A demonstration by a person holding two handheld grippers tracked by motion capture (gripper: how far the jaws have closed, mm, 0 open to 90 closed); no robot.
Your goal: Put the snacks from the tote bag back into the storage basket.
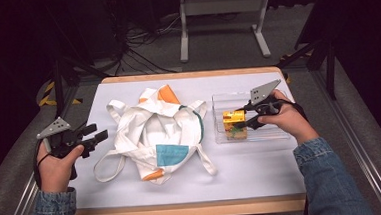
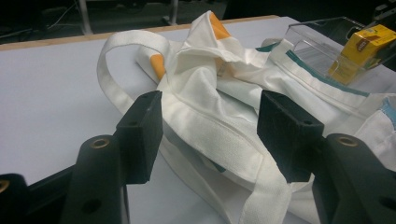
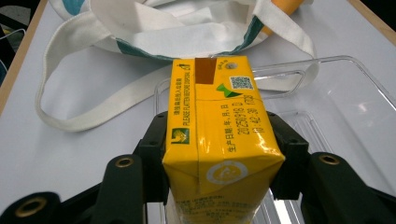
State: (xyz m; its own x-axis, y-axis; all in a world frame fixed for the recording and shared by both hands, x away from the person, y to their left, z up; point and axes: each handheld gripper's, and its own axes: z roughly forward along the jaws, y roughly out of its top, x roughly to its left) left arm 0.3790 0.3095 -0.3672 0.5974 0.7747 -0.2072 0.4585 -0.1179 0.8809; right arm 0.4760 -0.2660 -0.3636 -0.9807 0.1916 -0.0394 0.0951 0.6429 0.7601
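A white canvas tote bag (image 1: 160, 129) with orange and teal patches lies crumpled in the middle of the white table. My left gripper (image 1: 96, 133) is held just left of it, open and apart from the cloth. In the left gripper view the bag's strap (image 2: 224, 140) lies ahead, in line with the gap of the left gripper (image 2: 210, 126). My right gripper (image 1: 243, 118) is shut on a yellow drink carton (image 1: 233, 124) inside a clear plastic tray (image 1: 270, 132). In the right gripper view the black pads (image 3: 156, 140) press both sides of the carton (image 3: 219, 126).
The tray (image 3: 345, 93) sits at the table's right, beside the bag (image 3: 177, 28), whose loop handle lies near the tray's corner. The table's wooden edge (image 1: 190, 210) runs along the front. Beyond the far edge stand a metal frame (image 1: 220, 8) and cables on the floor.
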